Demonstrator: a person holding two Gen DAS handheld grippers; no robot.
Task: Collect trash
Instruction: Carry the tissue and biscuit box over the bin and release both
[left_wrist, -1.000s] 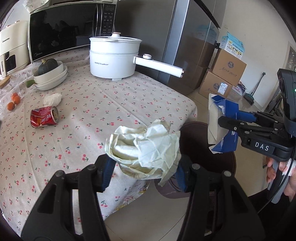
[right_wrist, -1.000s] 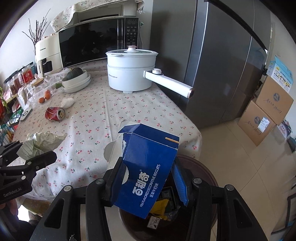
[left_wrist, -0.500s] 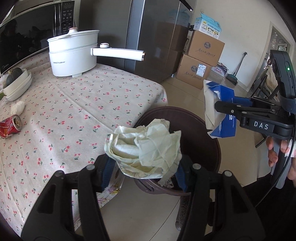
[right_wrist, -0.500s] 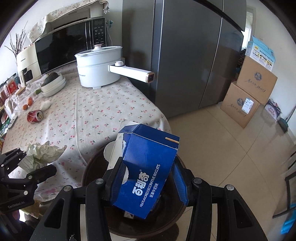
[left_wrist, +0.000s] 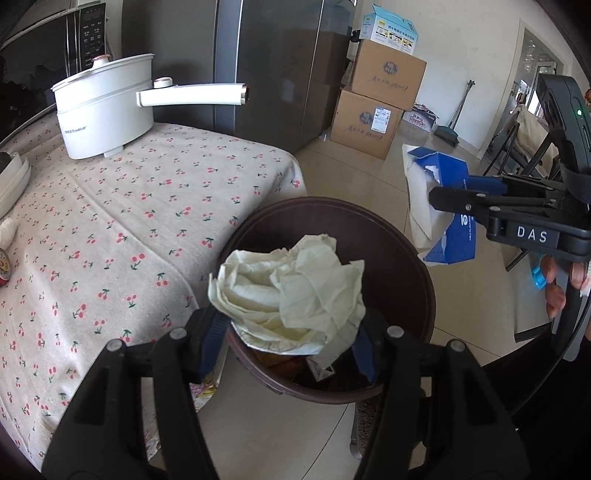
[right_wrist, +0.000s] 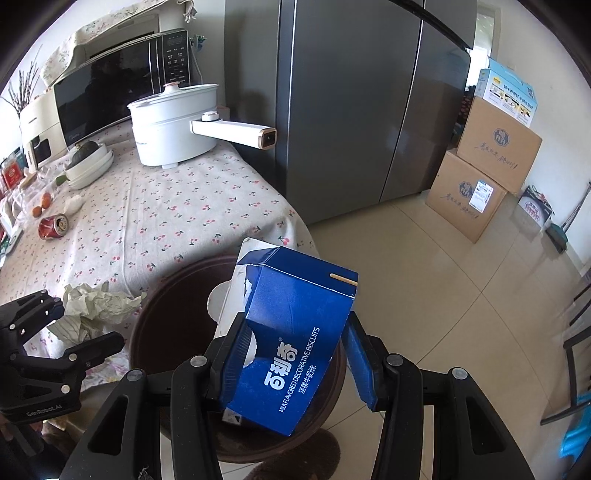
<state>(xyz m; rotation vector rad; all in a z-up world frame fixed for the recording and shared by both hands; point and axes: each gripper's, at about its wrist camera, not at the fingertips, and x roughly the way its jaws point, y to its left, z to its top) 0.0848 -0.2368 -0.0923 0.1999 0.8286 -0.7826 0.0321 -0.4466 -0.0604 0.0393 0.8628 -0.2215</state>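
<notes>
My left gripper (left_wrist: 288, 343) is shut on a crumpled cream paper wad (left_wrist: 291, 291) and holds it over the near rim of a dark brown trash bin (left_wrist: 402, 258) on the floor beside the table. My right gripper (right_wrist: 295, 363) is shut on a torn blue biscuit box (right_wrist: 295, 339) above the same bin (right_wrist: 173, 317). The box also shows in the left wrist view (left_wrist: 443, 206), at the bin's right edge. A crushed red can (right_wrist: 53, 227) lies on the table at the far left.
A cherry-print tablecloth (left_wrist: 122, 229) covers the table left of the bin. A white electric pot (right_wrist: 173, 125) with a long handle, a microwave (right_wrist: 110, 88), stacked bowls (right_wrist: 88, 166) and a white wad (right_wrist: 72, 203) stand on it. A fridge (right_wrist: 351, 92) and cardboard boxes (right_wrist: 487, 166) stand behind.
Both grippers have swung right, away from the table, to over the trash bin. Each still holds its piece of trash.
</notes>
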